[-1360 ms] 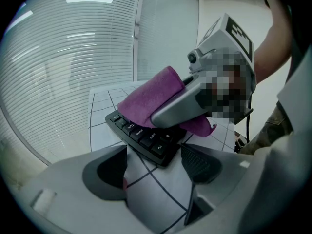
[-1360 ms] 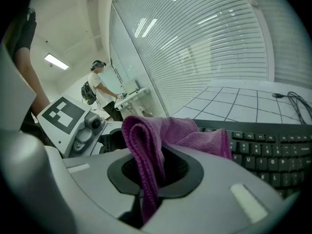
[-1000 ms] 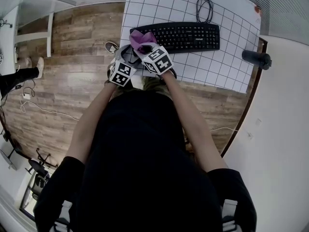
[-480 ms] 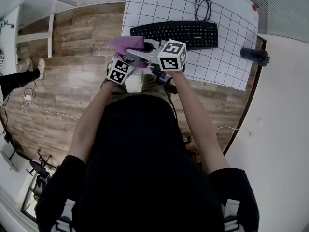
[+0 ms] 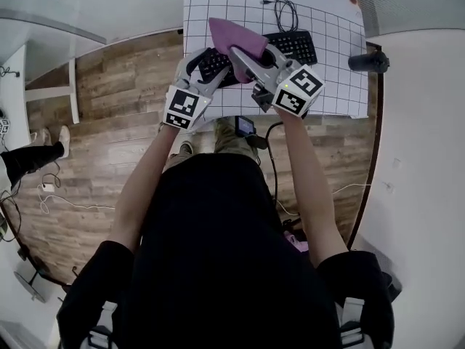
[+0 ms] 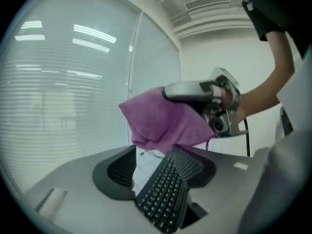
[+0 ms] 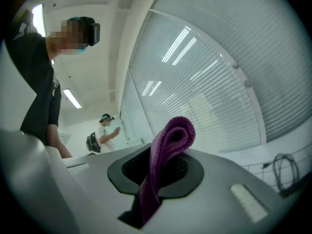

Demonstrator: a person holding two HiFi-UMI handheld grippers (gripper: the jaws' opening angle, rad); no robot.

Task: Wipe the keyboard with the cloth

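Observation:
A purple cloth hangs in the air, pinched in my right gripper, which is shut on it. In the right gripper view the cloth stands folded between the pads. My left gripper is just left of it; its jaws have just been closing but still stand apart. In the left gripper view the cloth dangles off the right gripper just beyond the left gripper, whose pads do not press on it. The black keyboard lies below, partly hidden, and shows between the left jaws.
The keyboard lies on a white gridded table with a coiled black cable at the back. A dark cylinder sits at the table's right edge. A white shelf stands left, over wood floor. Another person stands far off.
Both grippers have risen from the table's near edge, lifting the cloth up in front of the keyboard. The left gripper's jaws stand narrower than before.

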